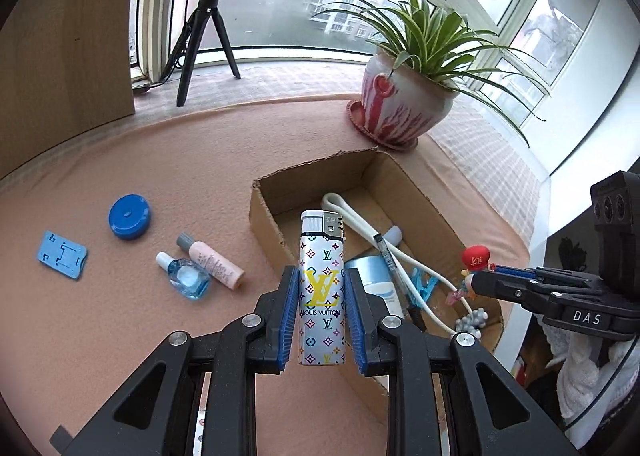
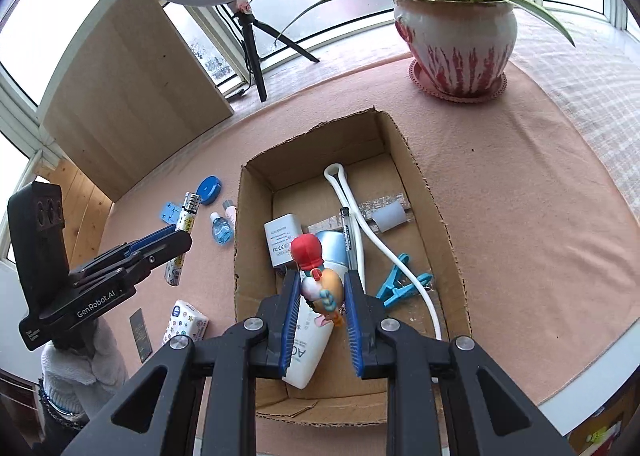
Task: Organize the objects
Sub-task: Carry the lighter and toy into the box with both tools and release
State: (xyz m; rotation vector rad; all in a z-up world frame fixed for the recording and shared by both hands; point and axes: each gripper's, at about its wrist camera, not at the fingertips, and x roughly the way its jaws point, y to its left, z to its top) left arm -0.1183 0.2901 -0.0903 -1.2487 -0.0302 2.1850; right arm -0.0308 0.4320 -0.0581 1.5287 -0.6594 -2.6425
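Note:
My left gripper [image 1: 322,274] is shut on a silver patterned lighter [image 1: 322,296], held upright above the pink cloth by the near-left wall of the cardboard box [image 1: 264,212]. My right gripper [image 2: 320,276] is shut on a small figurine with a red cap [image 2: 316,276], hanging over the box [image 2: 436,212]. Beneath it lie a white bottle [image 2: 308,356], a charger [image 2: 280,240], a white cable [image 2: 348,200], a pen [image 2: 346,232] and a blue clip [image 2: 400,280]. Each gripper also shows in the other's view: the left gripper [image 2: 182,234] and the right gripper [image 1: 474,280].
Left of the box lie a blue round case [image 1: 130,216], a blue flat holder [image 1: 62,254], a small blue bottle [image 1: 186,276] and a pink tube [image 1: 216,262]. A tissue pack [image 2: 186,322] lies near the front. A potted plant [image 1: 404,104], a tripod [image 1: 200,44] and a wooden board [image 1: 60,48] stand behind.

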